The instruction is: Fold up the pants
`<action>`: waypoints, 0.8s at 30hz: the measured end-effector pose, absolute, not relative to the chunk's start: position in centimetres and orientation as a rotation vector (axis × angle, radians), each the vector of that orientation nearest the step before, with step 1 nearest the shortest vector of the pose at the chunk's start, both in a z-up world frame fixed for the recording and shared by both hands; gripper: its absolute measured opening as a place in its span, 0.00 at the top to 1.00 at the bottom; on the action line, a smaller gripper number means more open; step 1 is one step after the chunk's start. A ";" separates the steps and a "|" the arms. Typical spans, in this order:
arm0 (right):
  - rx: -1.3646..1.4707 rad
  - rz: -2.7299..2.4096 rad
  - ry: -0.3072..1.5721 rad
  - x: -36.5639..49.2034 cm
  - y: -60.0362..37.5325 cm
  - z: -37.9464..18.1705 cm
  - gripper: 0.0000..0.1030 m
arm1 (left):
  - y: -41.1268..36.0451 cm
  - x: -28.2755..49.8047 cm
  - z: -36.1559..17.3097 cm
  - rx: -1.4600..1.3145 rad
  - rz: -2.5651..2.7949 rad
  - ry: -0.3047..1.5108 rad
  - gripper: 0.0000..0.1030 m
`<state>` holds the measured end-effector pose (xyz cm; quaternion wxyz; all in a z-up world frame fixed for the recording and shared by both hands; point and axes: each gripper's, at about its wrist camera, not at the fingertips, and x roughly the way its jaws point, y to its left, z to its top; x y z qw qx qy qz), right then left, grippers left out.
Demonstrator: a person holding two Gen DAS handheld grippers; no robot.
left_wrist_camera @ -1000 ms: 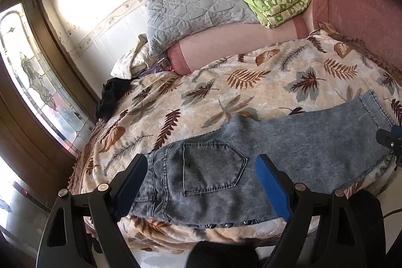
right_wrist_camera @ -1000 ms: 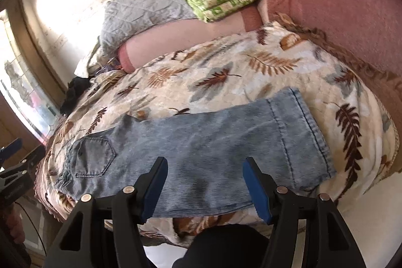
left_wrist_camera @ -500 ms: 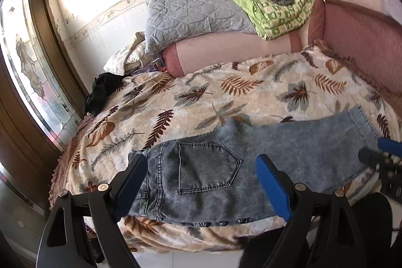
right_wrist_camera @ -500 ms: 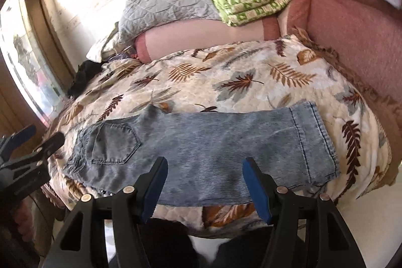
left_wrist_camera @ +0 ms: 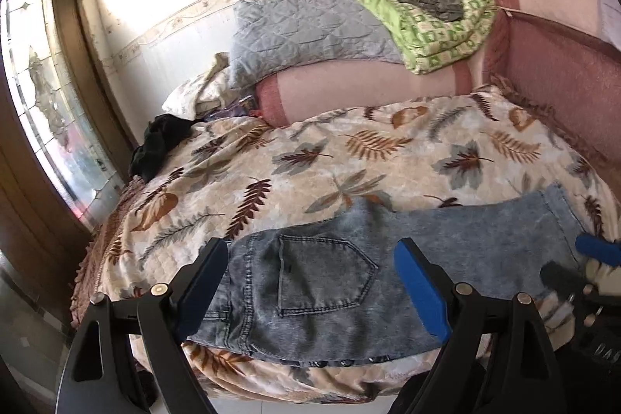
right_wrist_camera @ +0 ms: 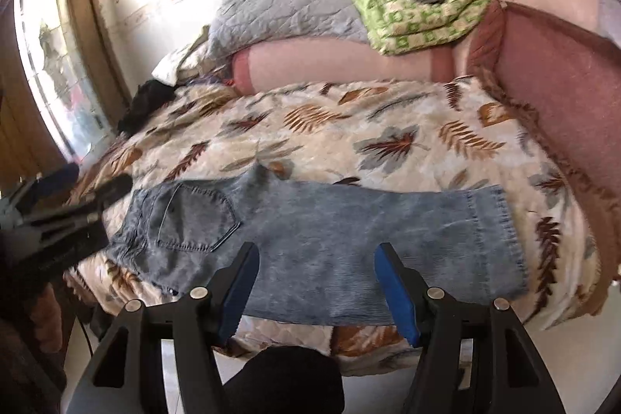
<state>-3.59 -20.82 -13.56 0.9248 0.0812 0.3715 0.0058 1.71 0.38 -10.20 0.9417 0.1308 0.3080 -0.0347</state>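
Observation:
Grey-blue jeans [left_wrist_camera: 388, 278] lie flat along the near edge of the leaf-patterned bed cover [left_wrist_camera: 310, 158], folded lengthwise, waist and back pocket to the left, hem to the right. My left gripper [left_wrist_camera: 314, 282] hovers open in front of the pocket end, nothing between its blue pads. In the right wrist view the whole jeans [right_wrist_camera: 330, 227] show, and my right gripper [right_wrist_camera: 318, 288] stands open before the middle of the leg, clear of the cloth. The left gripper [right_wrist_camera: 70, 204] shows blurred at the left edge there. The right gripper's blue tip [left_wrist_camera: 594, 253] shows near the hem.
At the back lie a grey quilted pillow [left_wrist_camera: 302, 30], a folded green blanket [left_wrist_camera: 434, 22] and a pink bolster [left_wrist_camera: 368, 88]. A black garment [left_wrist_camera: 159, 142] sits at the left corner. A red upholstered side [left_wrist_camera: 562, 72] bounds the right; a glazed door [left_wrist_camera: 50, 103] stands left.
Both grippers have drawn back and up from the bed edge and rolled level, the right one further. The jeans have not moved. Both stayed open.

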 end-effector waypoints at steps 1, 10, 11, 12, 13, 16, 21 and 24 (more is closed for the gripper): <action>0.149 0.021 0.774 -3.0 -20.7 -13.8 0.36 | 0.3 2.0 -10.1 0.258 -0.058 0.633 0.15; 0.175 0.050 0.745 -1.9 -22.4 -14.0 0.36 | -1.8 3.1 -9.9 0.303 -0.044 0.635 0.15; 0.181 0.051 0.742 -1.8 -22.6 -14.0 0.36 | -1.9 3.2 -9.9 0.305 -0.046 0.634 0.15; 0.185 0.052 0.741 -1.8 -22.7 -14.0 0.36 | -2.1 3.3 -9.8 0.308 -0.048 0.634 0.15; 0.187 0.053 0.738 -1.8 -22.8 -14.0 0.36 | -2.2 3.5 -9.8 0.309 -0.048 0.634 0.15; 0.186 0.046 0.728 -1.7 -23.2 -13.7 0.36 | -2.5 3.7 -9.9 0.305 -0.053 0.636 0.15; 0.195 0.049 0.710 -1.9 -23.3 -13.3 0.36 | -3.0 3.7 -10.2 0.313 -0.066 0.638 0.15; 0.196 0.052 0.709 -2.0 -23.2 -13.4 0.36 | -3.0 3.6 -10.4 0.313 -0.075 0.638 0.15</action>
